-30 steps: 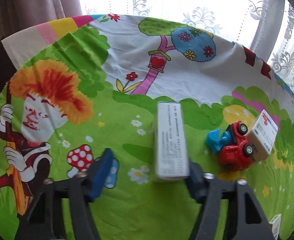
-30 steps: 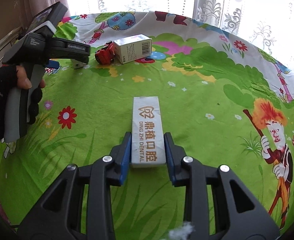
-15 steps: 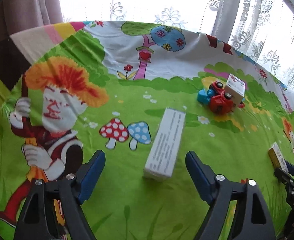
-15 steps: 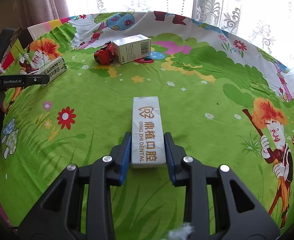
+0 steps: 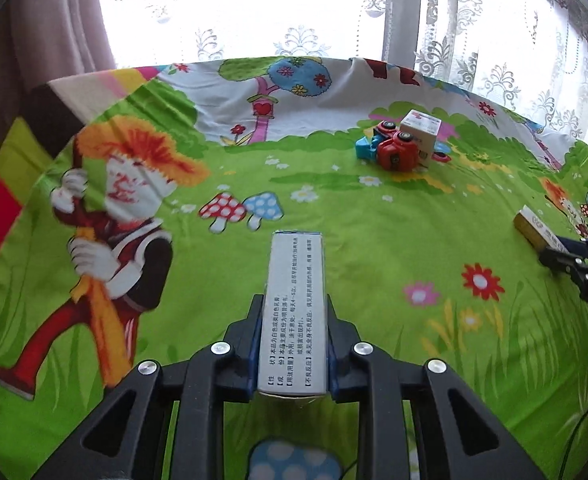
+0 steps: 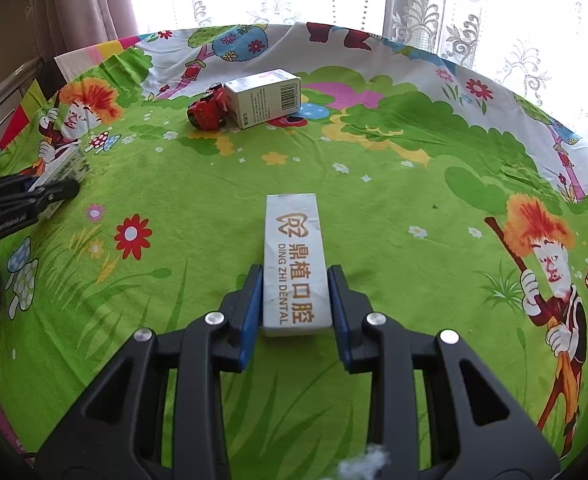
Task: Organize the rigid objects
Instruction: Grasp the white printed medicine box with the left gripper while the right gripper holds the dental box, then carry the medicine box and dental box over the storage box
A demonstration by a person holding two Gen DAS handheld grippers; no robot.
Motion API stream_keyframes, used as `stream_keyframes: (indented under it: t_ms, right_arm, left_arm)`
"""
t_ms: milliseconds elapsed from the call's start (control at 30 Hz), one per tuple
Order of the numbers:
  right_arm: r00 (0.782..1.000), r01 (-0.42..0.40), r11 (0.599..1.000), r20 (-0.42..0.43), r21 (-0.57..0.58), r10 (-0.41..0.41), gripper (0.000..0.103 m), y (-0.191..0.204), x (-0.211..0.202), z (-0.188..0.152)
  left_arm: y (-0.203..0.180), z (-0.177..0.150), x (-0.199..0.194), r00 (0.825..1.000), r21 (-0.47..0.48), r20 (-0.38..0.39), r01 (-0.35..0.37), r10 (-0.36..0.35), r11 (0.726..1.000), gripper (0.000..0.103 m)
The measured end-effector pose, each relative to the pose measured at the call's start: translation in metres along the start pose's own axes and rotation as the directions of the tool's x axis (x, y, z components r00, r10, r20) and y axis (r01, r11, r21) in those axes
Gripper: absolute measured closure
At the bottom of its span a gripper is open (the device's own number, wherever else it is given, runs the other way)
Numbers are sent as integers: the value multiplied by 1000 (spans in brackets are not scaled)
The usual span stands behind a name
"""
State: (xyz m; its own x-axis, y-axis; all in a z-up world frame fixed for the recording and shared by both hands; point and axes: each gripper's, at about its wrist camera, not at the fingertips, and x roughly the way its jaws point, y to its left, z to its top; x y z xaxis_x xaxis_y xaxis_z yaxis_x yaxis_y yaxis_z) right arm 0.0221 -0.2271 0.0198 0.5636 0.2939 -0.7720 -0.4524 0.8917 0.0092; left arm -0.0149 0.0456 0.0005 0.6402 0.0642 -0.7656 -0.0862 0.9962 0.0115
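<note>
Lace curtains behind; cartoon-print green cloth (image 6: 374,168) covers the table. My left gripper (image 5: 292,354) has its fingers clamped on the grey medicine box (image 5: 296,312), long axis pointing ahead. My right gripper (image 6: 296,312) has its fingers pressed to both sides of the white dental box (image 6: 297,260), which appears to rest on the cloth. Far side: red toy car (image 6: 207,112) touching a barcode carton (image 6: 265,98). Judgement: both boxes gripped, carry step pending. Next move likely calls for bringing each box beside the carton, aligned, without nudging the car.
</note>
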Motion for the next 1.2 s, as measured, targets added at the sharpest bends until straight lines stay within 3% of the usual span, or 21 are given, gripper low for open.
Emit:
stream_keyframes:
  t_ms: [200, 467, 600, 700, 867, 1033, 1200]
  right_arm:
    - [1000, 0, 1000, 0, 0, 0, 67, 0, 1, 0]
    - [1000, -2, 1000, 0, 4, 2, 67, 0, 1, -1]
    - [999, 39, 999, -2, -10, -39, 69, 5, 1, 1]
    - [997, 82, 994, -22, 70, -80, 68, 8, 1, 4]
    - [995, 84, 995, -64, 61, -80, 69, 62, -5, 3]
    - [997, -1, 999, -78, -32, -1, 69, 126, -21, -5]
    - [994, -63, 995, -92, -78, 55, 69, 159, -36, -24]
  left_arm:
    - [20, -7, -8, 1000, -94, 5, 28, -27, 995, 77]
    - [20, -6, -10, 1000, -90, 5, 21, -20, 996, 77]
    - [20, -6, -10, 1000, -90, 5, 21, -20, 996, 77]
    - [21, -6, -10, 1000, -97, 7, 30, -30, 995, 77]
    - [27, -8, -15, 1000, -121, 8, 3, -2, 993, 77]
    - [44, -35, -38, 999, -167, -5, -51, 51, 985, 77]
    - [53, -64, -68, 998, -184, -34, -61, 56, 981, 77]
